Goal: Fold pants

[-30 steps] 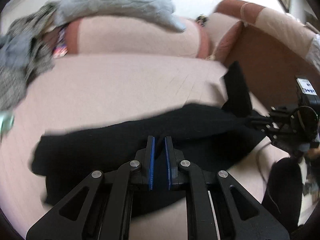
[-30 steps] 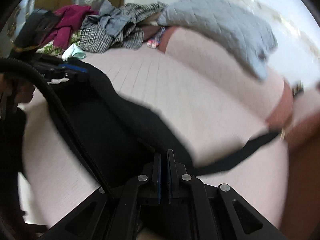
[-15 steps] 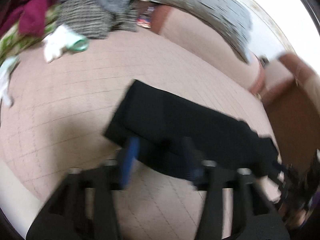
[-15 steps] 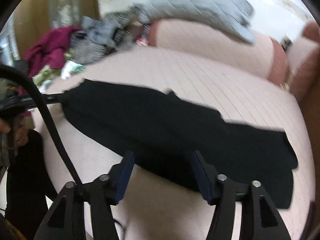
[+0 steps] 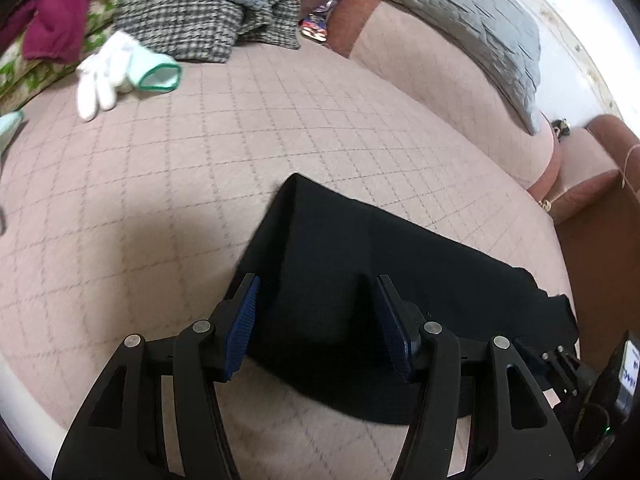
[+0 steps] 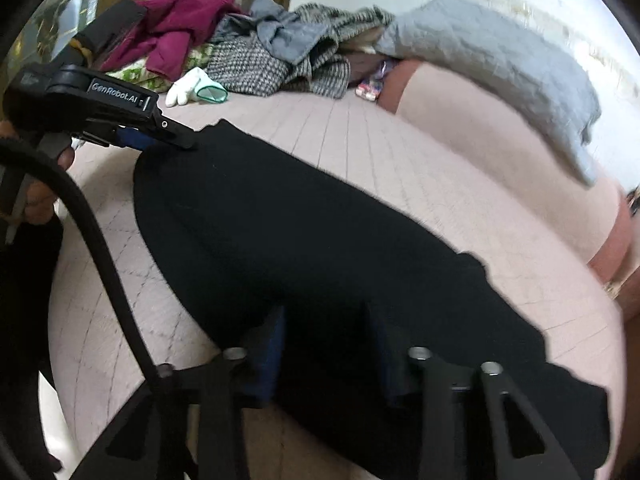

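Observation:
The black pants point(image 5: 360, 264) lie flat in a long folded strip on the pink quilted sofa seat point(image 5: 200, 152). My left gripper point(image 5: 316, 312) is open, its blue pads either side of the pants' near edge at the left end, holding nothing. My right gripper point(image 6: 326, 344) is open too, low over the pants point(image 6: 320, 240) near their right part. The left gripper also shows in the right wrist view point(image 6: 160, 136), at the pants' far left corner.
A pile of clothes point(image 5: 192, 12) and a white glove point(image 5: 116, 68) lie at the seat's back left. A grey quilted blanket point(image 5: 460, 20) drapes over the backrest. The brown armrest point(image 5: 600, 208) stands at the right. The seat's front edge point(image 5: 24, 392) is close.
Both grippers were shut on the pants a second ago, carrying them. They laid the pants flat on the seat, opened, and now hover over them, open and empty.

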Demonstrator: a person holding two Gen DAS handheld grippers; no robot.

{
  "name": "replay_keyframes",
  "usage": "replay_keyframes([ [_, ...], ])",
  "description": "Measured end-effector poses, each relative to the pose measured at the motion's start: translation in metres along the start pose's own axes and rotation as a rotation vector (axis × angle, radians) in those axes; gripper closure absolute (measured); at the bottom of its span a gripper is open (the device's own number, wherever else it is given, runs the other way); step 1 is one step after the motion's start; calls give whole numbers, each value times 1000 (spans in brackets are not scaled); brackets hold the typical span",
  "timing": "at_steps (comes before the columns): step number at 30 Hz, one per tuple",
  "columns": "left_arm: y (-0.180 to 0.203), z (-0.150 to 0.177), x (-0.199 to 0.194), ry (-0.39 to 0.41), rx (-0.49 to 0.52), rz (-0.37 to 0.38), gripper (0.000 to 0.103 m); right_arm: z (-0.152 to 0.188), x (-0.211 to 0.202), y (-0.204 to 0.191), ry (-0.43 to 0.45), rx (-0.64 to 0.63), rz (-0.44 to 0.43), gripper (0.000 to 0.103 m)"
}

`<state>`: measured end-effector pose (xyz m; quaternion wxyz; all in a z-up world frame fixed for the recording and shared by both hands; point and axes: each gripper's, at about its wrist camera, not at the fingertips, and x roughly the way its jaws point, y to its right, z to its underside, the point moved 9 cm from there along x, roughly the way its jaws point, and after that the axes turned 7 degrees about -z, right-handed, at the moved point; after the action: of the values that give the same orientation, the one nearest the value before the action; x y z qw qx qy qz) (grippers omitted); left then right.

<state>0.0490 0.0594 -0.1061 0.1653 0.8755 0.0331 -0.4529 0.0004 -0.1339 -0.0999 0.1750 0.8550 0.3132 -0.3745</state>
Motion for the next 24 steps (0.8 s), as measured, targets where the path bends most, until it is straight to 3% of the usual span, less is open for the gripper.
replay_keyframes([
  [1, 1, 0, 2, 4, 5, 8, 49, -1, 2, 0, 3, 11, -16, 87],
  [2, 2, -2, 3, 1, 4, 10, 63, -3, 1, 0, 9, 25, -29, 92],
  [4, 2, -6, -1, 6, -1, 29, 72, -9, -11, -4, 30, 69, -57, 96],
  [5, 3, -8, -7, 23, 0, 32, 88, -14, -21, -6, 54, 84, -71, 96],
  [10, 4, -11, -35, 71, 41, 45, 88, -22, -49, -17, 77, 104, -113, 98],
  [14, -8, -2, -29, 67, 55, -18, 88, -11, -42, -42, 46, 101, -145, 98],
  [18, -19, 1, -13, 23, 21, -34, 88, 7, -12, -53, -13, 125, -90, 98],
  [20, -18, -2, -19, 47, 49, -51, 87, 9, -9, -54, 2, 122, -60, 97],
  [22, -20, -3, -23, 58, 74, -88, 87, 9, -16, -55, 9, 124, -81, 78],
  [24, -27, -4, -32, 76, 59, -127, 87, 12, -27, -50, 2, 137, -97, 71],
])
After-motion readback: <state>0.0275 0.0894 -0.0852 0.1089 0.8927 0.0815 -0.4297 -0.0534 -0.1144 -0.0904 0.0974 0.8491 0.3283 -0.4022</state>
